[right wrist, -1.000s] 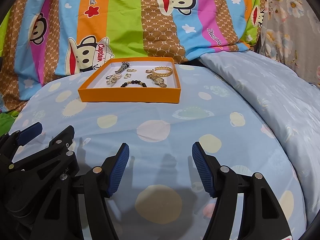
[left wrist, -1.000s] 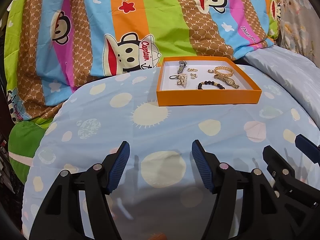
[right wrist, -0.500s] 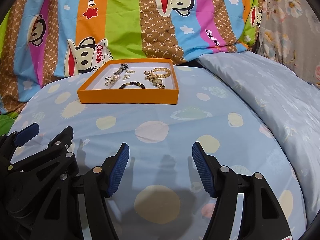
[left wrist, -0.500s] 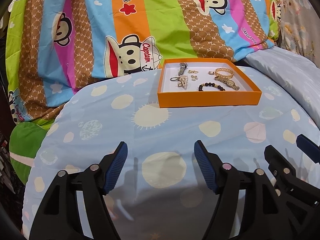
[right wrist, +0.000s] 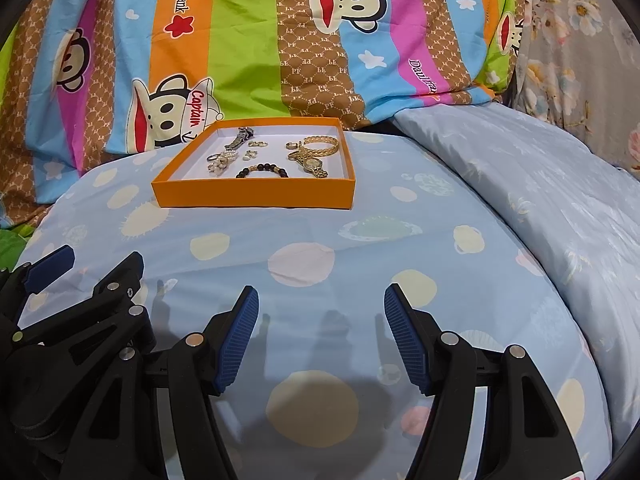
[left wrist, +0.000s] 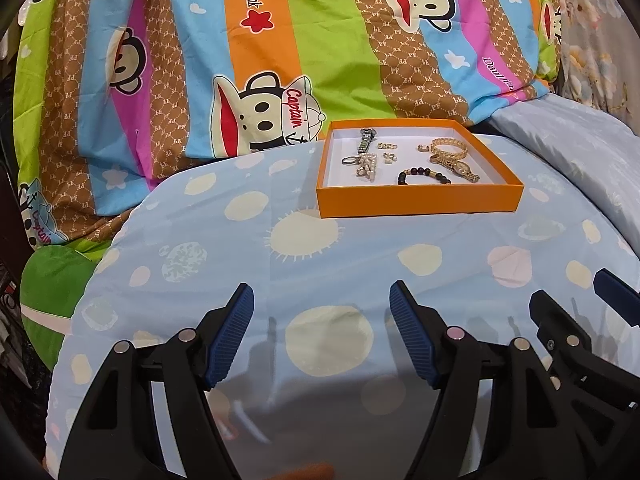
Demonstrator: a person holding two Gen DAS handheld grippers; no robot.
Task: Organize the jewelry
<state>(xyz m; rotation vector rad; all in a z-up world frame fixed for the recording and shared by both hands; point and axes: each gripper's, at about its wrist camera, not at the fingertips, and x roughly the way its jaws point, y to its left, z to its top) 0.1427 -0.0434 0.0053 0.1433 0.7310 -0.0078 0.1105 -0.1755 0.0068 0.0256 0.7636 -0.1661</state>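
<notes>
A: While both grippers hung over the bed, how did their fingers stand?

B: Released, both pairs. The left gripper [left wrist: 322, 312] had just been opening a little wider, with nothing between its blue fingers [left wrist: 232, 332] but the dotted blue bedspread [left wrist: 360, 248]. The right gripper [right wrist: 320, 312] was spread as well, and it carried nothing.

A: And where was the jewelry?

B: All of it lay in the orange tray [left wrist: 418, 200], which sat on the bedspread well ahead of both grippers, just before the striped monkey-print bedding [left wrist: 280, 40]. Neither gripper was near it.

A: So how far along did the job look?

B: I judged it either finished or not yet begun; the pictures did not settle which. Nothing lay loose on the bed, and the pieces were spaced apart inside the tray, which leaned me toward finished.

A: How did the pieces lie?

B: In the left wrist view, the silver watch [left wrist: 366, 140] ran its length away from the camera, tilted slightly right at the far end. The gold watch [left wrist: 456, 164] lay on a diagonal from far left to near right, touching the gold bangle [left wrist: 448, 146]. The bead bracelet [left wrist: 424, 174] arched crosswise, along the tray's near wall. The small rings [left wrist: 387, 151] were too tiny to give a direction.
</notes>
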